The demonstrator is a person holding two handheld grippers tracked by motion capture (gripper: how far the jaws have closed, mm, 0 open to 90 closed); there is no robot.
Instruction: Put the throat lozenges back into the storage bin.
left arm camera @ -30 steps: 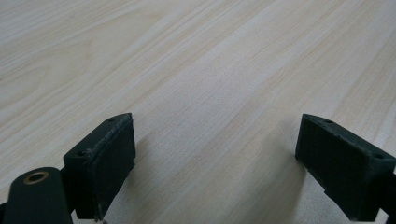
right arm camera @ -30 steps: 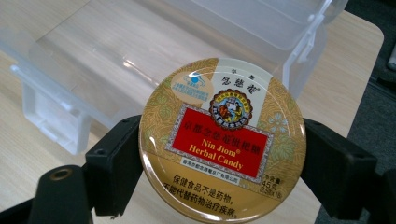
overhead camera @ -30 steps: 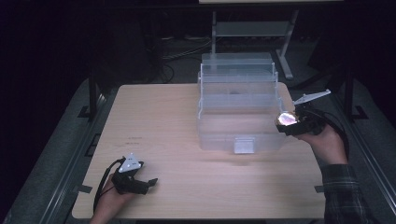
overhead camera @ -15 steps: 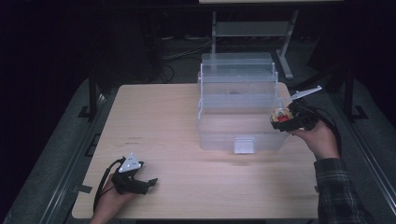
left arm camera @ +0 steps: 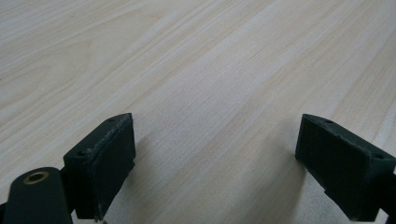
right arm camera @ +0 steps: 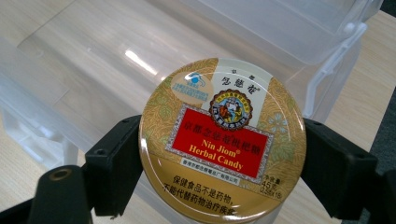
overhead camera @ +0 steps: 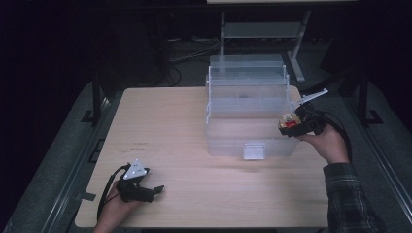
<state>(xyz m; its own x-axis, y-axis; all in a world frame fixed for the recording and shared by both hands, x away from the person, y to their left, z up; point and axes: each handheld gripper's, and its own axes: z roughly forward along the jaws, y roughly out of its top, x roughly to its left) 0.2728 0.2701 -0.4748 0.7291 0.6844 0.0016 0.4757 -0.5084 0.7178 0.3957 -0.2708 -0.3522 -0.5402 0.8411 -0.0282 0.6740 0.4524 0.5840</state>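
A pale wooden table (overhead camera: 180, 121) stood lit in an otherwise dark room. Grey floor (overhead camera: 58, 165) ran along its left and right sides. Beyond the far edge, a light metal stand (overhead camera: 262, 29) rose on the right, and dark cables (overhead camera: 180, 53) lay on the floor to its left.
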